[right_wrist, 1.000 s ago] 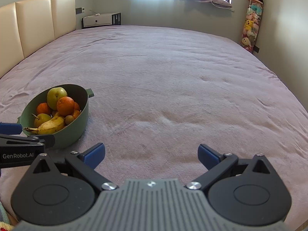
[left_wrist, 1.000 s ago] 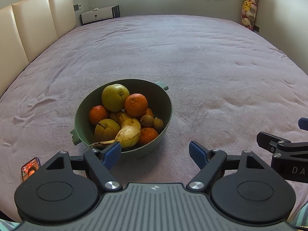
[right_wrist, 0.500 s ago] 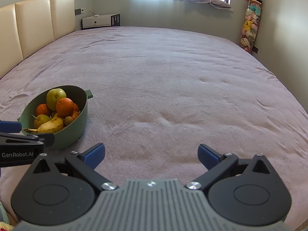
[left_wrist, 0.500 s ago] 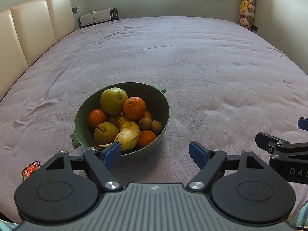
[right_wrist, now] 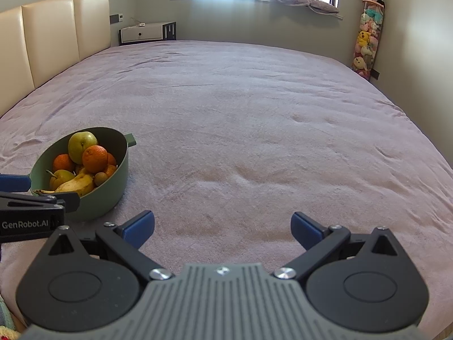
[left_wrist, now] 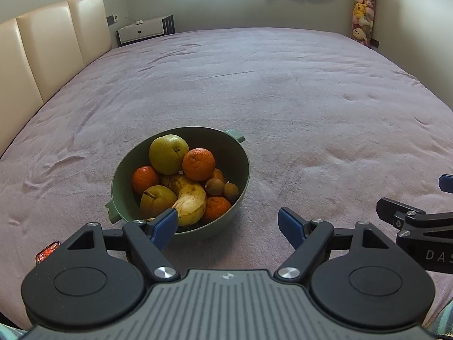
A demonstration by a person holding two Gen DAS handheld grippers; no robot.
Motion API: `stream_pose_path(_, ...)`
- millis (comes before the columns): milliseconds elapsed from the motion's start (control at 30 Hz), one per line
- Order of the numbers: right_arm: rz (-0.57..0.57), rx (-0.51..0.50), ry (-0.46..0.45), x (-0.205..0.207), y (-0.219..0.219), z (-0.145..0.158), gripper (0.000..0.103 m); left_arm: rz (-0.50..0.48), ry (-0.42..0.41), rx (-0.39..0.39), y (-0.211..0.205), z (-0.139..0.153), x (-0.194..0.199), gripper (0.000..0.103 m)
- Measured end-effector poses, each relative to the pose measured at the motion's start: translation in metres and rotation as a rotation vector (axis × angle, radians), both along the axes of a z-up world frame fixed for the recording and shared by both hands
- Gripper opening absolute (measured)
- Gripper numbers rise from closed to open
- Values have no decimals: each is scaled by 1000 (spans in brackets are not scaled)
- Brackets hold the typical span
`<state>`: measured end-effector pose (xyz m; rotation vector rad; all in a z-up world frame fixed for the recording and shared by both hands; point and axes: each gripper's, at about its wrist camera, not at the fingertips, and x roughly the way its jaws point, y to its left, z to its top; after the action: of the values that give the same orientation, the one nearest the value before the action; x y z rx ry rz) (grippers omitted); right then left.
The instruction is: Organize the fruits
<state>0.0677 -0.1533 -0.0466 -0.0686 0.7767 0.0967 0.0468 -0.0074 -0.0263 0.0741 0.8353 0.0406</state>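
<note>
Since a second ago the left gripper [left_wrist: 228,223] has drawn back and tilted up a little, so the bowl [left_wrist: 240,167] sits slightly farther ahead of it; the right gripper [right_wrist: 222,226] has barely shifted. One wide bed [left_wrist: 283,99] fills both views, covered in a soft, faintly rumpled mauve blanket, with a cream padded headboard [left_wrist: 51,48] of three panels along its left side. One round, smooth green bowl with two small side handles rests on the blanket, ahead and left of the left gripper. It holds two greenish-yellow pears [left_wrist: 168,154], at least four dimpled oranges [left_wrist: 198,164], one bruised yellow banana [left_wrist: 191,198] and two small brown round fruits [left_wrist: 214,186]. Both grippers hover over the blanket with blue-padded jaws spread wide, holding nothing.
</note>
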Motion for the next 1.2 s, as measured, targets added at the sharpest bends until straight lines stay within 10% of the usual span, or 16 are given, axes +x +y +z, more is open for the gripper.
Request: stream_pose_path(1200, -15, 3, 18, 2, 5, -4, 99, -3, -24, -10, 1, 4, -3, 94)
